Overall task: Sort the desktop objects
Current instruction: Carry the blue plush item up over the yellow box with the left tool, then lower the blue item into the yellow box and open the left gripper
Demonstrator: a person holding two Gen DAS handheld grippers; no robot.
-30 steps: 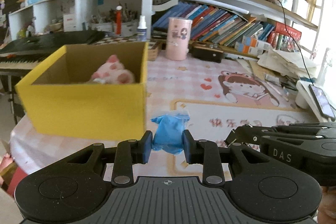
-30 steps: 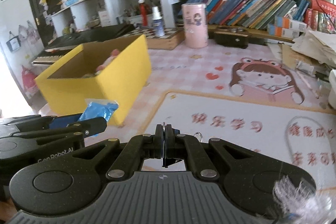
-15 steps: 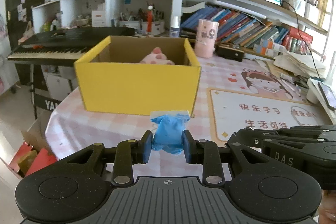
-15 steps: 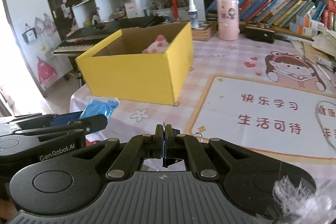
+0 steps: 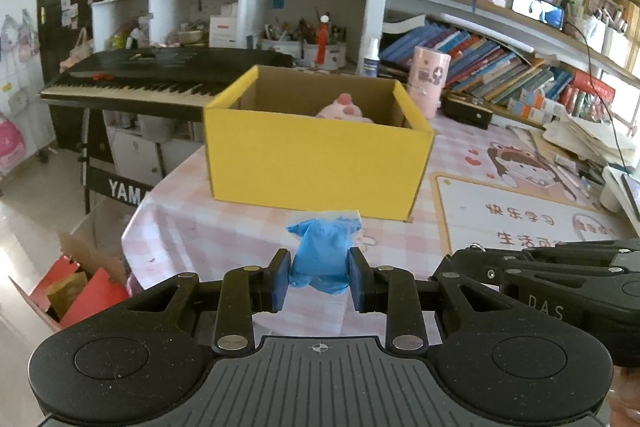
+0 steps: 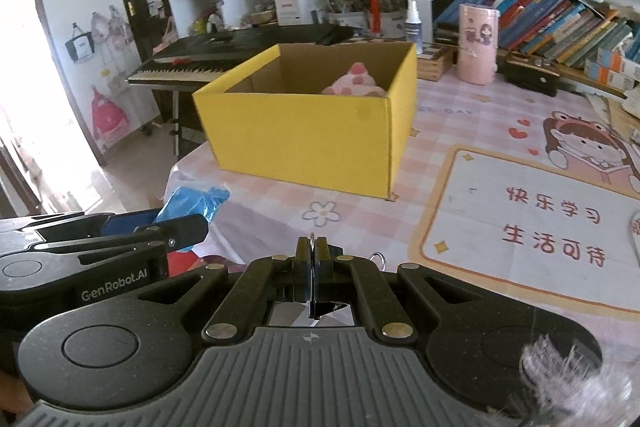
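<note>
My left gripper (image 5: 318, 279) is shut on a crumpled blue packet (image 5: 320, 255) in clear wrap, held above the table's near left corner. The right wrist view has that packet (image 6: 196, 199) and the left gripper (image 6: 188, 227) at lower left. My right gripper (image 6: 312, 247) is shut, with a thin metal sliver poking up between its pads and a small ring (image 6: 378, 259) beside them; its tip (image 5: 452, 263) sits just right of the left one. Ahead stands an open yellow box (image 5: 316, 163) holding a pink plush toy (image 5: 344, 109).
A pink checked cloth (image 6: 360, 211) covers the table, with a printed mat (image 6: 540, 227) at right. Behind stand a pink canister (image 5: 430, 83), a keyboard piano (image 5: 160, 75) and crowded bookshelves (image 5: 520, 67). A cardboard box with red items (image 5: 80, 287) lies on the floor, left.
Both grippers have drawn back from the yellow box, which now looks smaller and further off. The table's left edge and the floor have come into view. Both grips are unchanged.
</note>
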